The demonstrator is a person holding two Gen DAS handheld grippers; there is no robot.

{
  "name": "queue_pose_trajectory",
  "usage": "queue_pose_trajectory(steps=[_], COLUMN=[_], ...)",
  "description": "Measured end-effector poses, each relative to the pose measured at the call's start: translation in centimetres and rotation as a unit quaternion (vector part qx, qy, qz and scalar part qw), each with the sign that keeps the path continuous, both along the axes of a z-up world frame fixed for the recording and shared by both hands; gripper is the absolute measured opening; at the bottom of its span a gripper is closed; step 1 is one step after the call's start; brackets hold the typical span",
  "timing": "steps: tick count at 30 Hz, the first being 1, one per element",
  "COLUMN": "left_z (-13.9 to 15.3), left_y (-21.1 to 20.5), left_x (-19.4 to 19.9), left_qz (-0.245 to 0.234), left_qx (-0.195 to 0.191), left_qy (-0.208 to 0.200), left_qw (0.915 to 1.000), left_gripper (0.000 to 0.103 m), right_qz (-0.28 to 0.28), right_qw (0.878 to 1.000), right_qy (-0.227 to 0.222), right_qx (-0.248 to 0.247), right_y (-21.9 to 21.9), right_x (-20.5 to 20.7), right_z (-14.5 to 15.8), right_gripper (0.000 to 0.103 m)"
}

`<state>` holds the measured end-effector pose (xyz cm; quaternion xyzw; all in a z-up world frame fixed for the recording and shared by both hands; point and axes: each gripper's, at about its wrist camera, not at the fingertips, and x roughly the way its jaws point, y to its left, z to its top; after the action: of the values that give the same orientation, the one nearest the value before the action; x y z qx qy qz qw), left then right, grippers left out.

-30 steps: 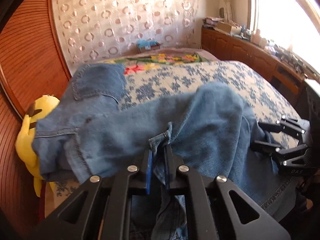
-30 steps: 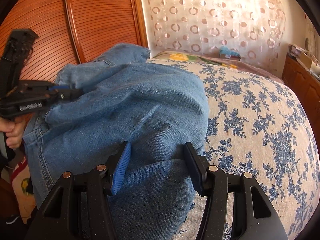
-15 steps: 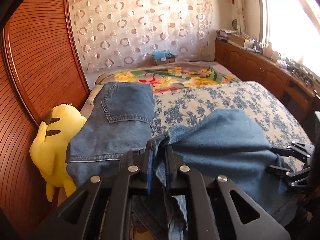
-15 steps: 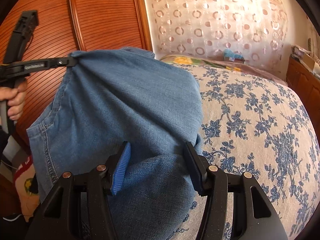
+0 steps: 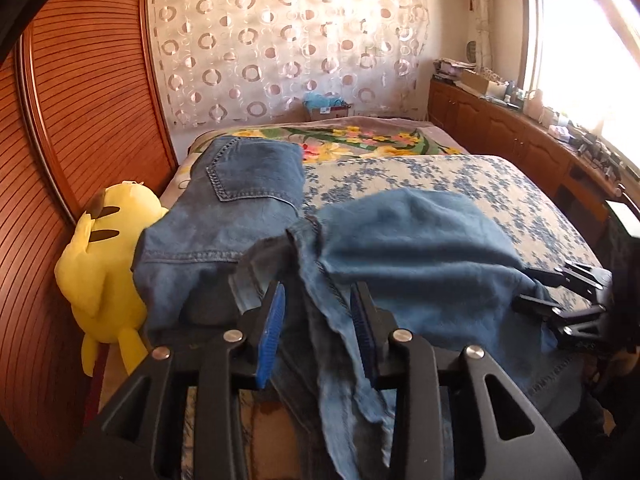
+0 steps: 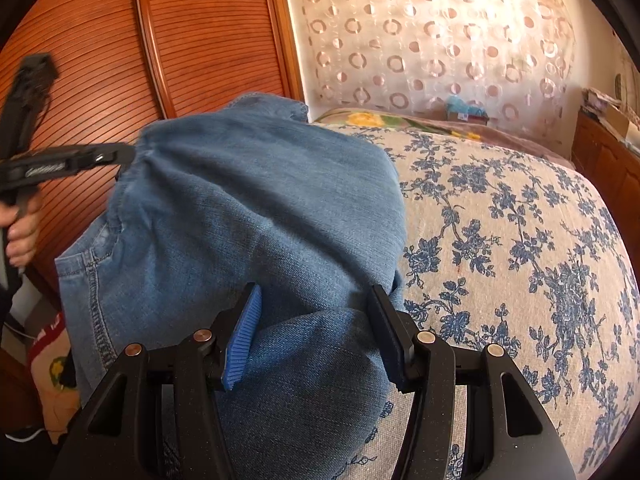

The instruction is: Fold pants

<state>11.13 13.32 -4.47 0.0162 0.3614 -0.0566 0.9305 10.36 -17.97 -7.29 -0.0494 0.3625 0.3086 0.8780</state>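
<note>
Pants (image 5: pixel 400 248), blue denim, part spread and part lifted over the near end of the bed. Waist end with a stitched back pocket lying flat ahead and to the left of the left gripper (image 5: pixel 318 300). Leg end folded toward that gripper, with a seamed hem dropping straight down between its two fingers. Left gripper's jaws opening, the blue pads standing apart on either side of the hanging hem, neither seen pressing on it. From the right wrist view, tip of the left gripper (image 6: pixel 120 156) meeting the upper left corner of the pants (image 6: pixel 260 200), a hand (image 6: pixel 22 228) wrapped around its handle further left.

Right gripper (image 6: pixel 316 312) clenched on a thick rounded fold of denim that fills the whole gap between its pads. Remaining cloth rising ahead of it and to its left in a broad, smooth sheet. In the left wrist view, right gripper (image 5: pixel 560 292) at the far right edge of the denim, its fingers against the cloth.

Bed cover (image 6: pixel 500 240), cream with blue flowers, bare to the right of the right gripper and beyond the pants. Brighter floral blanket (image 5: pixel 360 138) across the bed's far end. Yellow plush toy (image 5: pixel 100 256) just left of the waist end, touching the denim, leaning on the slatted wooden panel (image 5: pixel 88 100). Sheer curtain (image 5: pixel 280 40) with ring pattern well ahead of both grippers. Wooden cabinet (image 5: pixel 500 128) far to the right under a bright window.
</note>
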Motion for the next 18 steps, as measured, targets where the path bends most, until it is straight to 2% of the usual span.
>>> queue_pose_trajectory(steps=[6, 10, 14, 18], left_z=[-0.7, -2.1, -3.8, -4.8], left_y=[-1.3, -2.7, -2.9, -3.3], left_x=[-3.1, -4.2, -4.8, -5.5], left_qz=[-0.02, -0.033, -0.031, -0.035], left_qx=[-0.011, 0.009, 0.011, 0.013], left_qy=[0.004, 0.018, 0.037, 0.04], left_qw=[0.9997, 0.9993, 0.9988, 0.9985], left_gripper=[0.034, 0.034, 0.034, 0.025], right_qz=[-0.001, -0.001, -0.001, 0.0], right_qw=[1.0, 1.0, 1.0, 1.0], right_qy=[0.001, 0.001, 0.0, 0.001], right_qx=[0.0, -0.001, 0.0, 0.0], right_y=[0.0, 0.0, 0.0, 0.0], right_x=[0.0, 0.1, 0.1, 0.1], right_z=[0.0, -0.1, -0.1, -0.1], right_gripper=[0.055, 0.055, 0.055, 0.055])
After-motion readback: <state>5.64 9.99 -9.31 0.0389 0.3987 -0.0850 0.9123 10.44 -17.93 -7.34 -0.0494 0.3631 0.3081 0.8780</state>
